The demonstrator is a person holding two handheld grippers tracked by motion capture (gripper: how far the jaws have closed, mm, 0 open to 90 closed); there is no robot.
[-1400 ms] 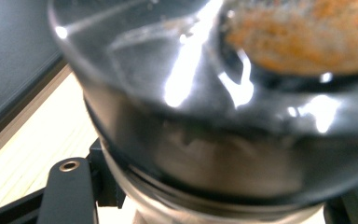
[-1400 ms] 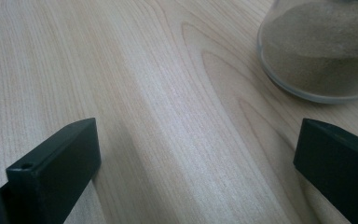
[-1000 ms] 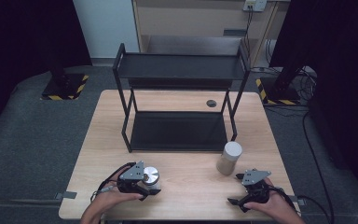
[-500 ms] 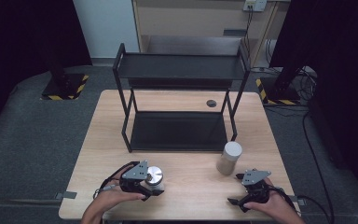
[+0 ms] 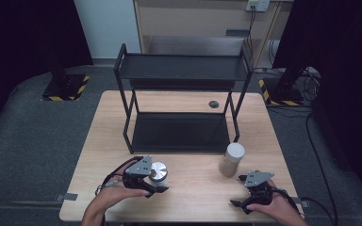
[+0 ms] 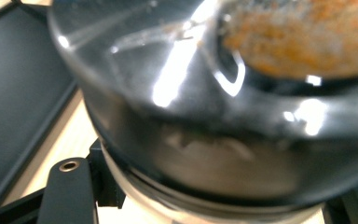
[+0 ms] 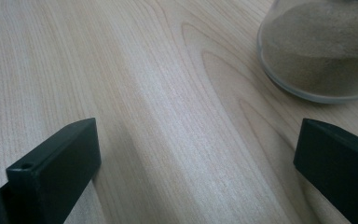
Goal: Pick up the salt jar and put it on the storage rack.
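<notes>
On the wooden worktop (image 5: 193,197) before the black rack (image 5: 181,94), the left gripper (image 5: 156,181), fingers clamped on the silver-lidded jar (image 5: 159,172), could let that smooth glass slip, while the right gripper's (image 5: 239,190) fingers stand apart.

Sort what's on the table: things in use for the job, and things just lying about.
In use:
- silver-lidded jar, clamped in the left hand-held gripper
- black two-tier rack, close behind it, likely where it goes

Lying about:
- white-lidded jar of tan powder, untouched; right hand-held gripper open near it
- small dark disc on the table
</notes>
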